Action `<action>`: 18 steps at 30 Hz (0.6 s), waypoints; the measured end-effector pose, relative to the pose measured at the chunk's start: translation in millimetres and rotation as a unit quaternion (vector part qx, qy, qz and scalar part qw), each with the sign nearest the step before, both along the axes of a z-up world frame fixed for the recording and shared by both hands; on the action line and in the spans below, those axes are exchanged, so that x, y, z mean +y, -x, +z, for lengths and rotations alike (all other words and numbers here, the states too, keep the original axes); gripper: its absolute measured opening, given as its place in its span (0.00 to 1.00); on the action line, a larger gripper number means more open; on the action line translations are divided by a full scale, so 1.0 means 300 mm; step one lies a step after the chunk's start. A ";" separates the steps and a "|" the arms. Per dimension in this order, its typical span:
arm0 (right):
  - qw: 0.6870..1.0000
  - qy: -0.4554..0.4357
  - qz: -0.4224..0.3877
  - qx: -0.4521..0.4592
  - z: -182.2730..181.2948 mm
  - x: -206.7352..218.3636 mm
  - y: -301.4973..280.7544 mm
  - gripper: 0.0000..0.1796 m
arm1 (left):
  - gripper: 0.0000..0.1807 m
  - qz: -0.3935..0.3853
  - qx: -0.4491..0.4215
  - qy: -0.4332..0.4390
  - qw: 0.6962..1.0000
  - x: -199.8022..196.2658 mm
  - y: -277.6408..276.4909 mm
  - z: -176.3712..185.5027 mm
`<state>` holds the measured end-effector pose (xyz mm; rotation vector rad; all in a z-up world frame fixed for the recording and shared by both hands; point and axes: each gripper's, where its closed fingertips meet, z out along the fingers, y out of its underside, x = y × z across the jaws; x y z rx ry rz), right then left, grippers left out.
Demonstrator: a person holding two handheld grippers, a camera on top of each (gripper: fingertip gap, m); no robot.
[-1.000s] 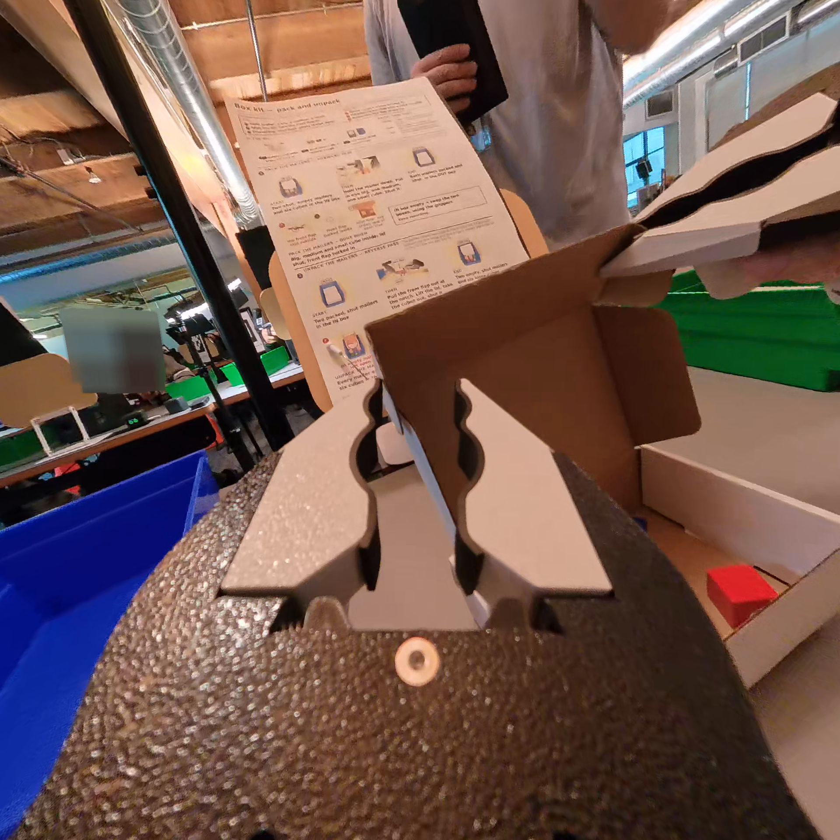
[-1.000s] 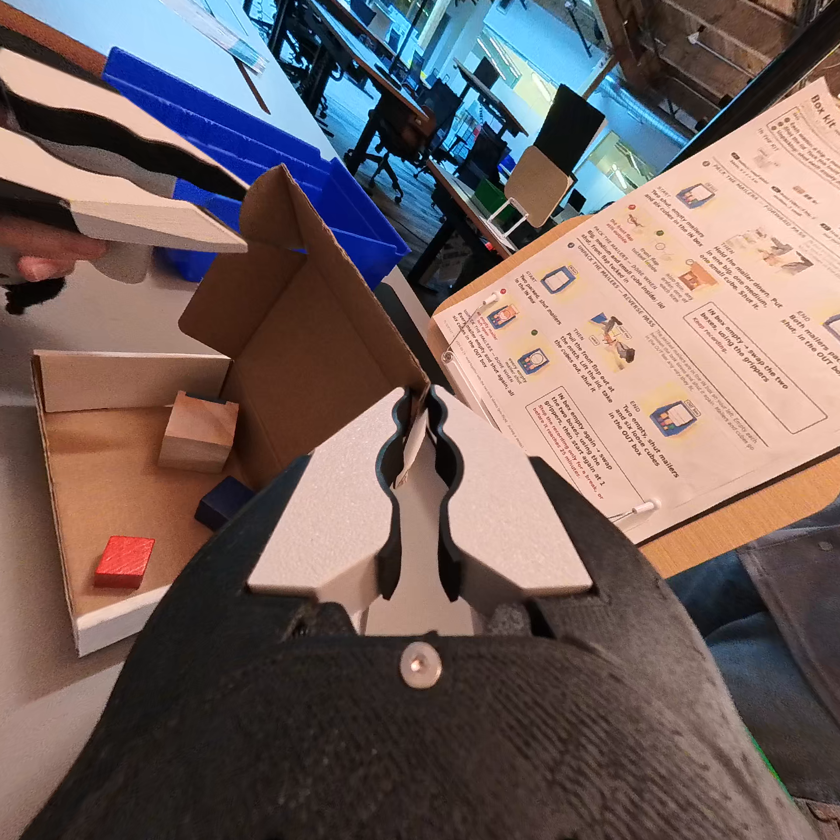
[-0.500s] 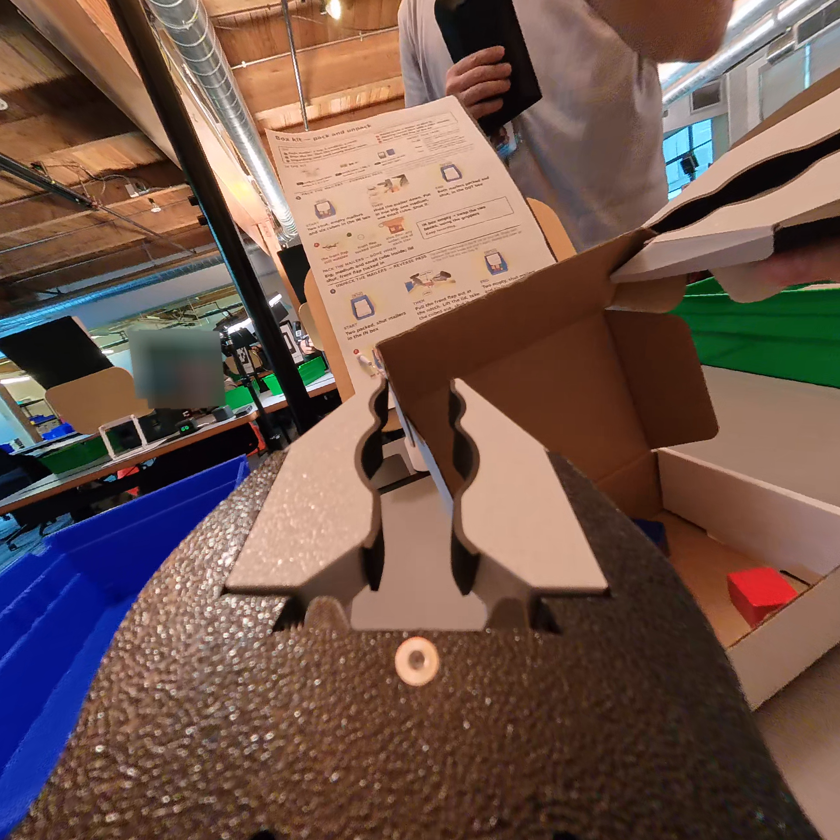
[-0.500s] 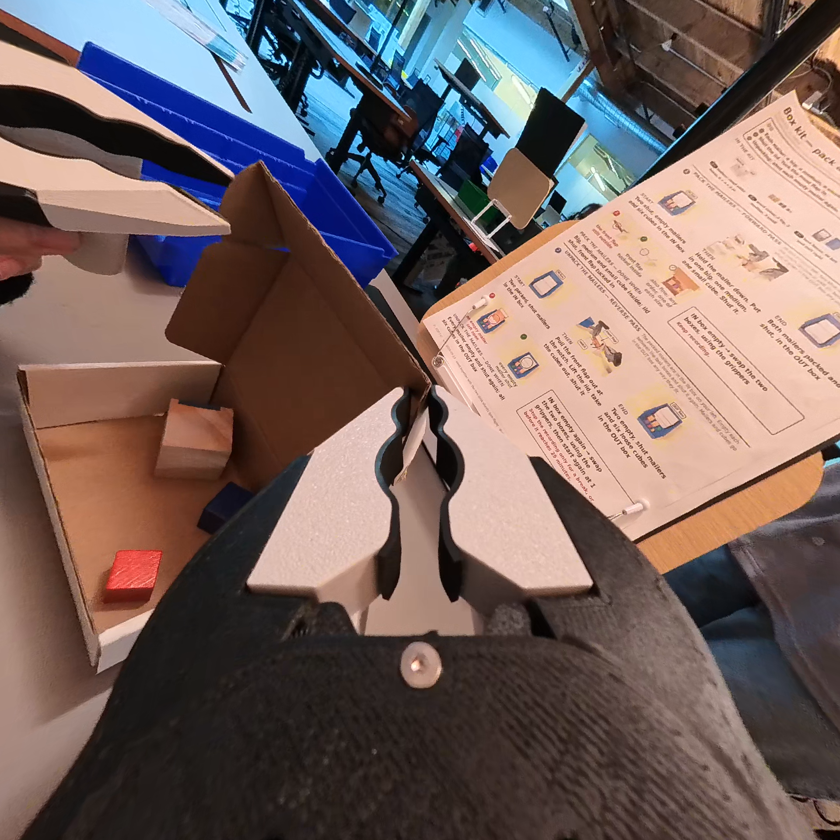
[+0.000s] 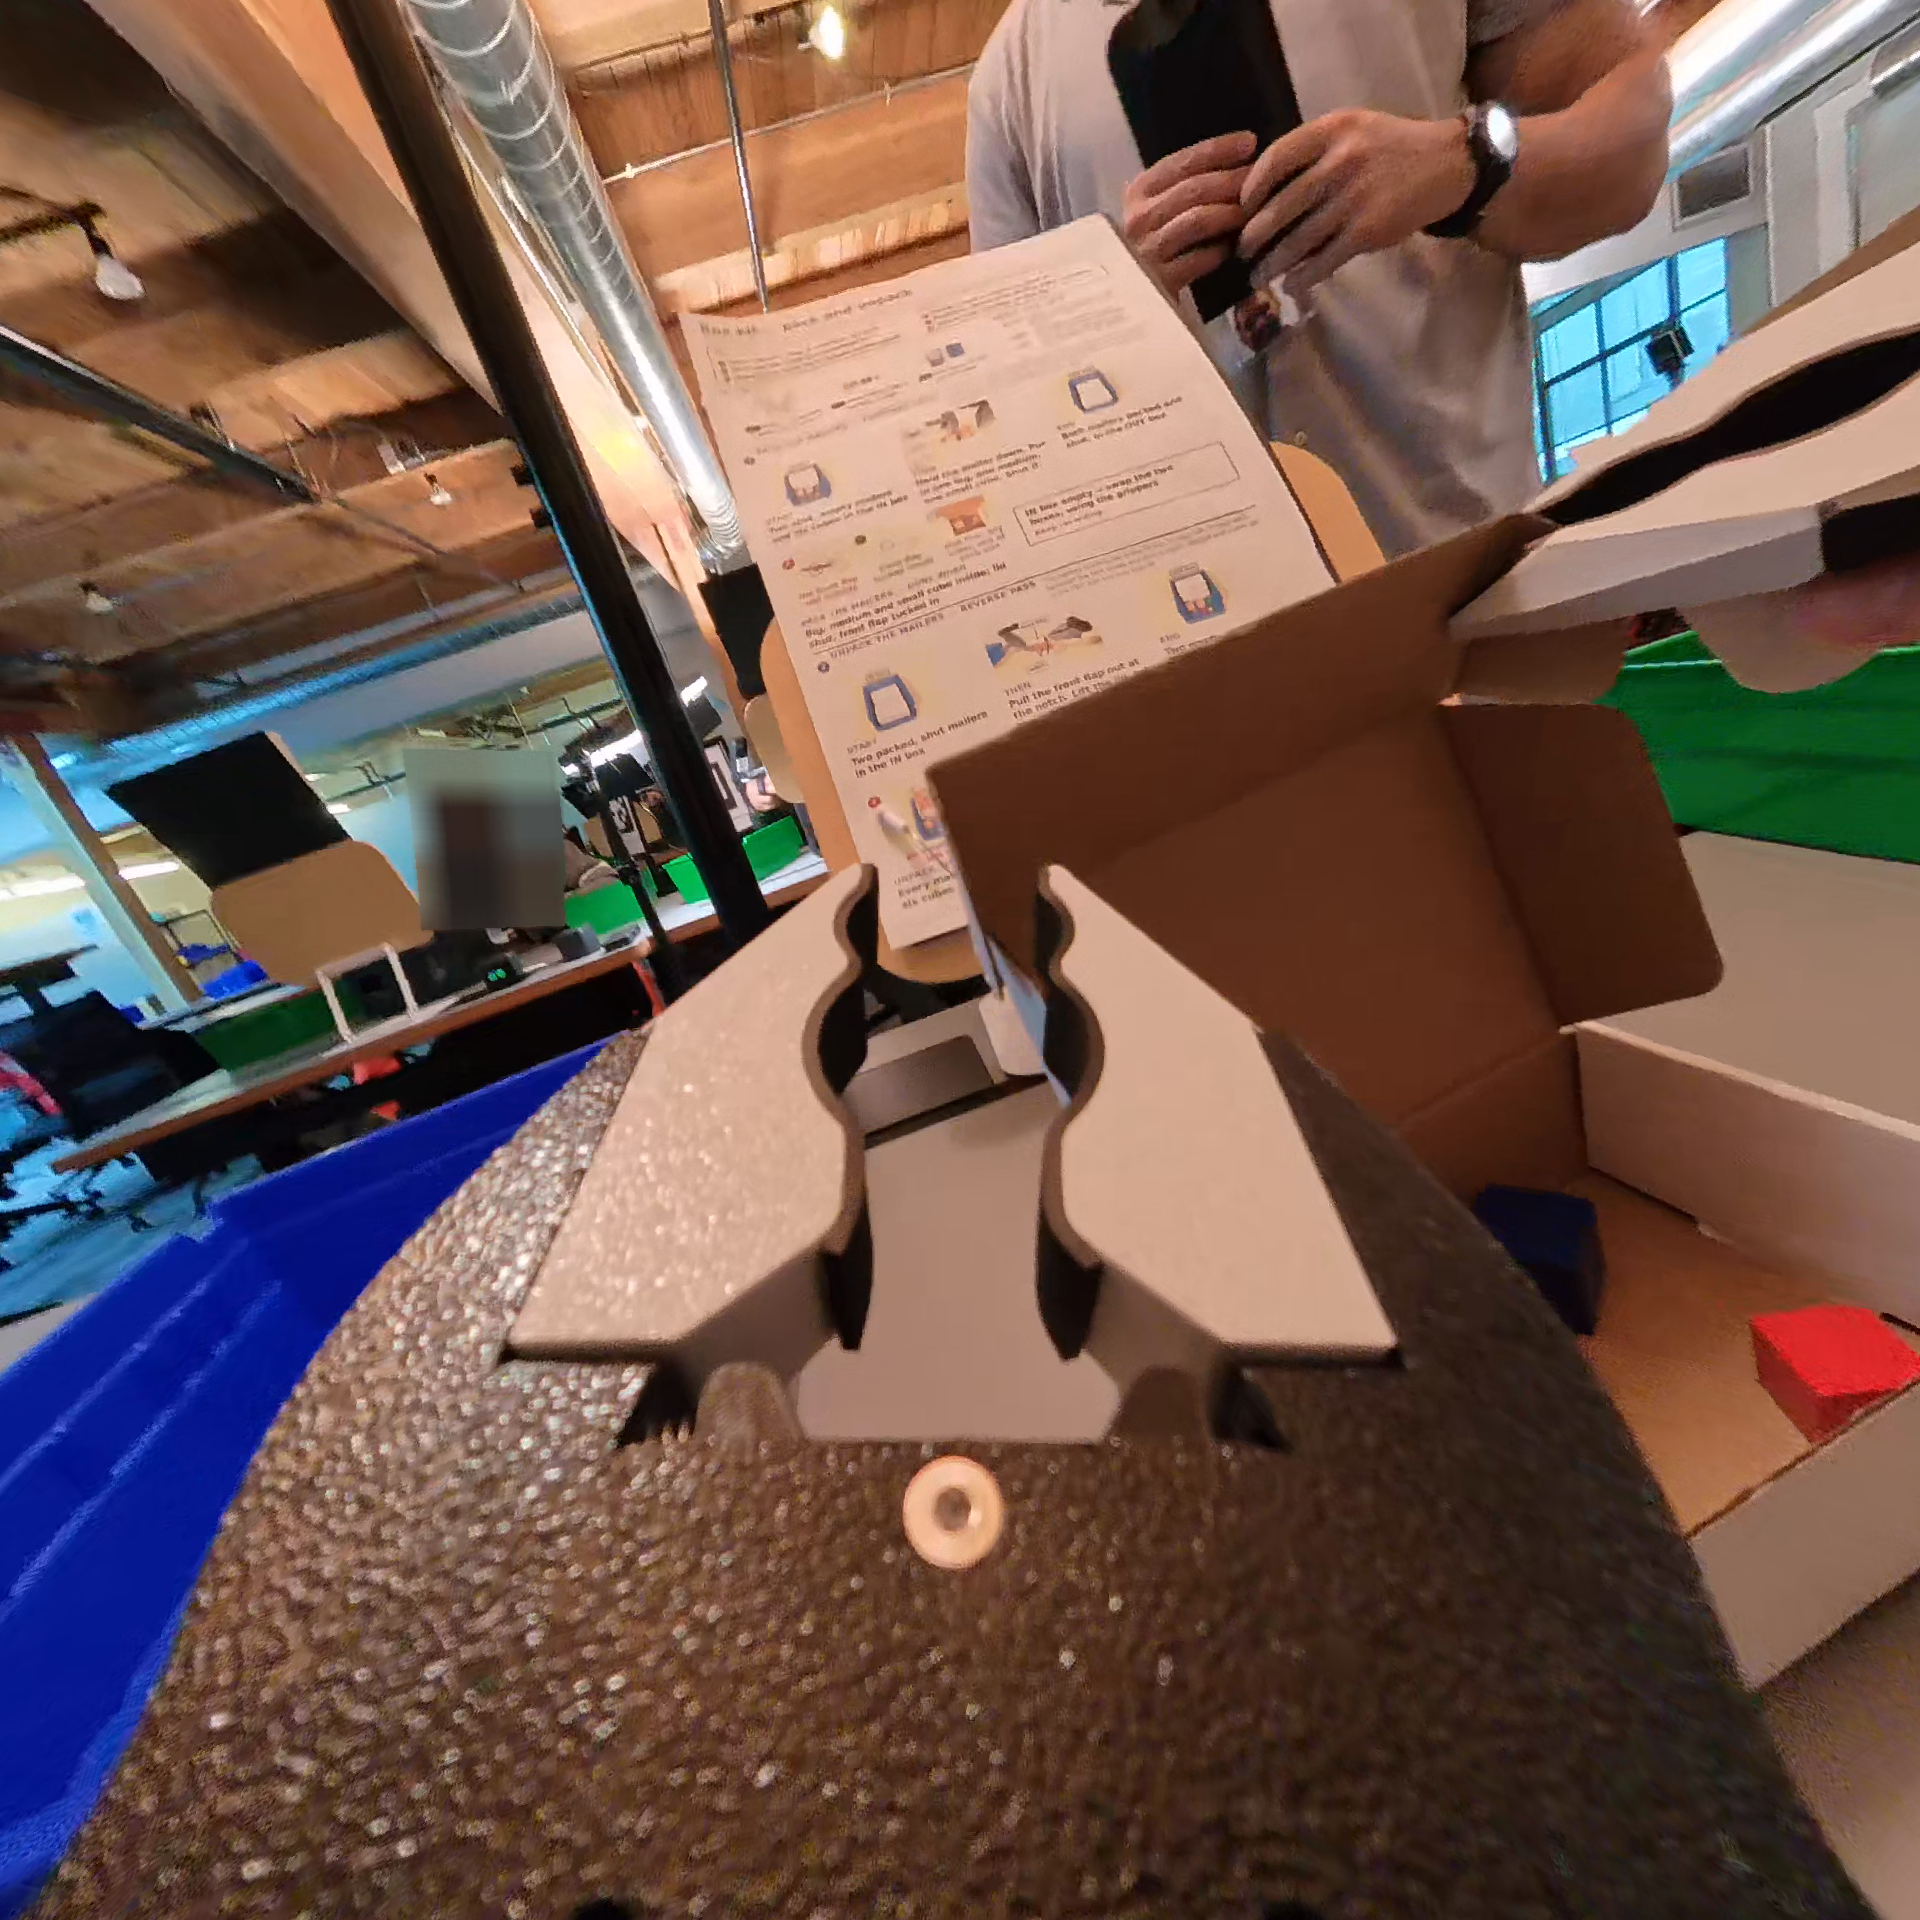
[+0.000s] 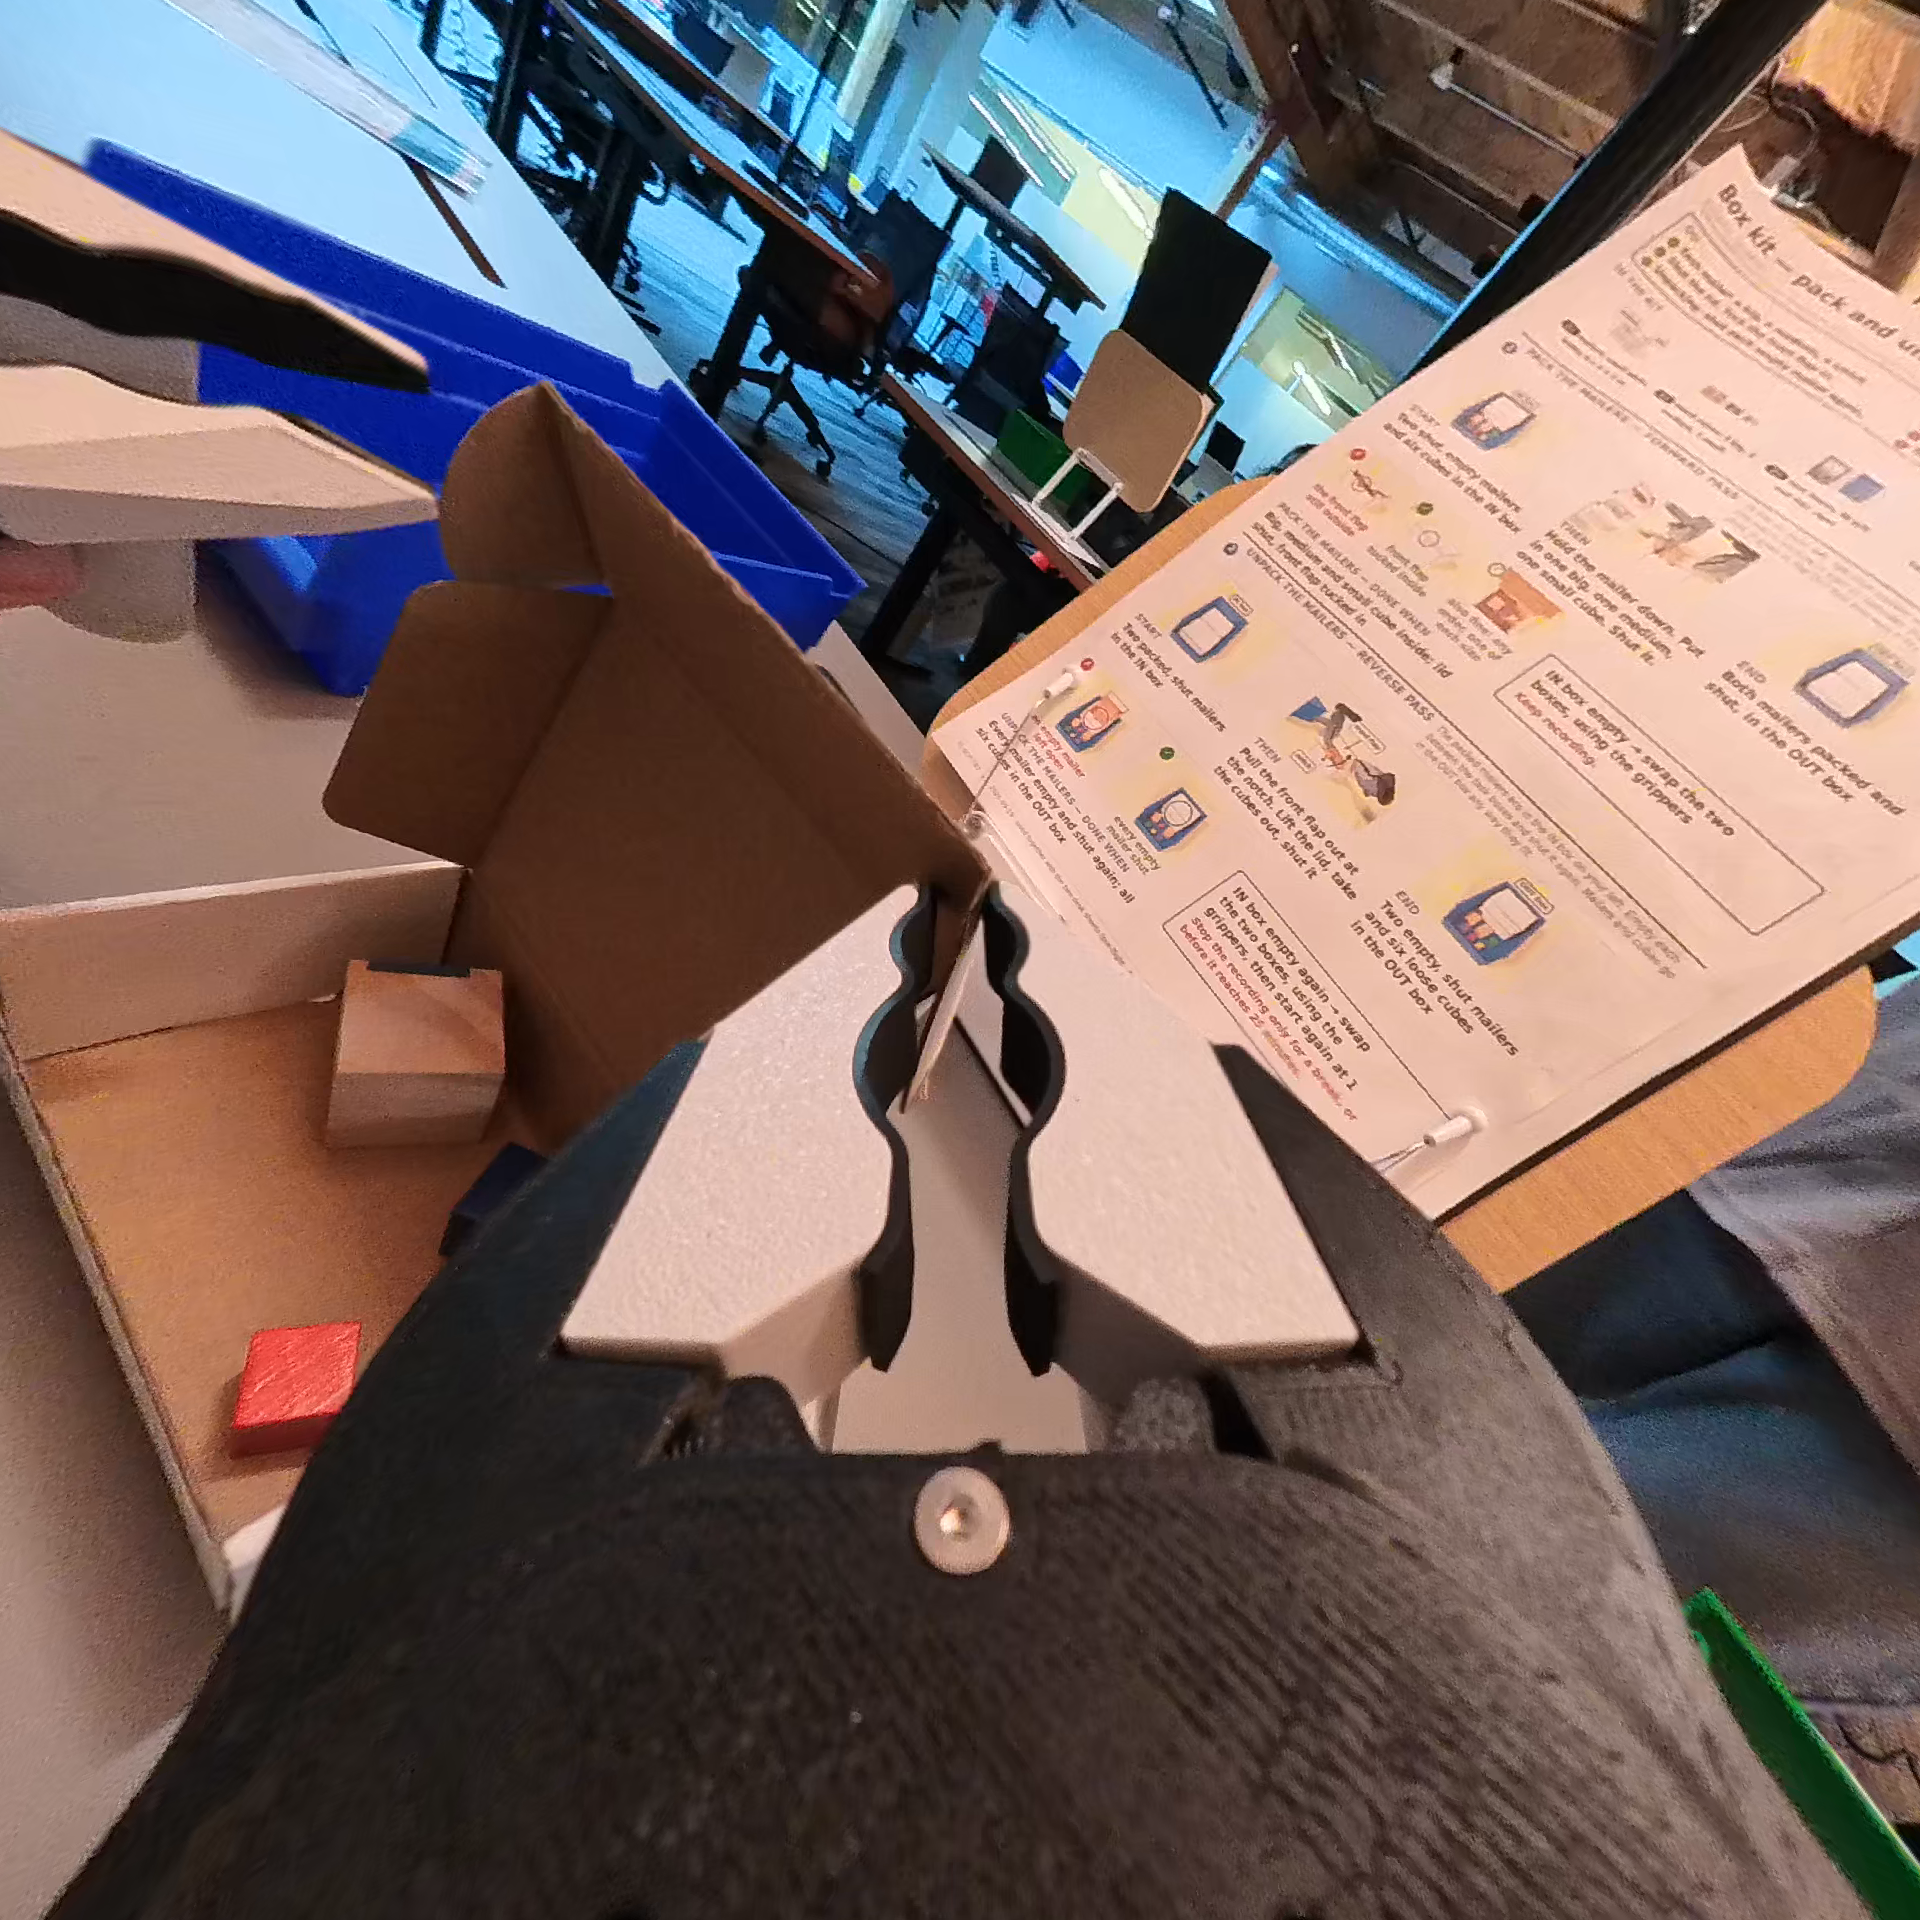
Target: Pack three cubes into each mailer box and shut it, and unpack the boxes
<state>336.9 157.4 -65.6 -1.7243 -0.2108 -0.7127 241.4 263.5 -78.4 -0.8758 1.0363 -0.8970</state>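
Note:
A white mailer box (image 5: 1766, 1122) lies open on the table with its brown lid (image 5: 1299, 914) raised. Inside are a red cube (image 5: 1834, 1361), a dark blue cube (image 5: 1538, 1247) and a wooden cube (image 6: 416, 1049). My right gripper (image 6: 953, 914) is shut on one top corner of the lid (image 6: 644, 831); it also shows in the left wrist view (image 5: 1507, 566). My left gripper (image 5: 951, 883) has its fingers apart, with the lid's other edge between them, leaning on the right finger. It shows in the right wrist view (image 6: 428, 442) too.
A blue bin (image 5: 125, 1455) sits left of the box. An instruction sheet on a board (image 6: 1507, 727) stands behind it, next to a black pole (image 5: 582, 582). A person (image 5: 1382, 312) stands beyond the sheet. A green bin (image 5: 1766, 758) is at the far right.
Both grippers have shifted a little with the lid still raised. The lid edge now lies along my left gripper's right finger. The person behind has put a second hand on the black object.

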 end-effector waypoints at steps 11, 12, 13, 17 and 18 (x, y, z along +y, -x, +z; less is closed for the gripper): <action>1.000 0.003 -0.025 0.006 -0.001 -0.021 -0.001 0.04 | 0.10 -0.053 0.027 0.098 0.993 0.025 -0.011 -0.023; 0.999 0.003 -0.031 0.010 -0.005 -0.025 -0.001 0.04 | 0.10 -0.056 0.032 0.101 0.993 0.022 -0.014 -0.028; 0.999 0.003 -0.041 0.014 -0.009 -0.029 -0.002 0.04 | 0.10 -0.059 0.033 0.104 0.992 0.019 -0.015 -0.029; 0.997 -0.012 -0.081 0.007 0.007 -0.040 -0.012 0.08 | 0.10 -0.078 0.050 0.116 0.989 -0.003 -0.027 -0.044; 0.995 -0.020 -0.093 0.002 0.020 -0.046 -0.018 0.10 | 0.11 -0.074 0.061 0.119 0.988 -0.001 -0.033 -0.055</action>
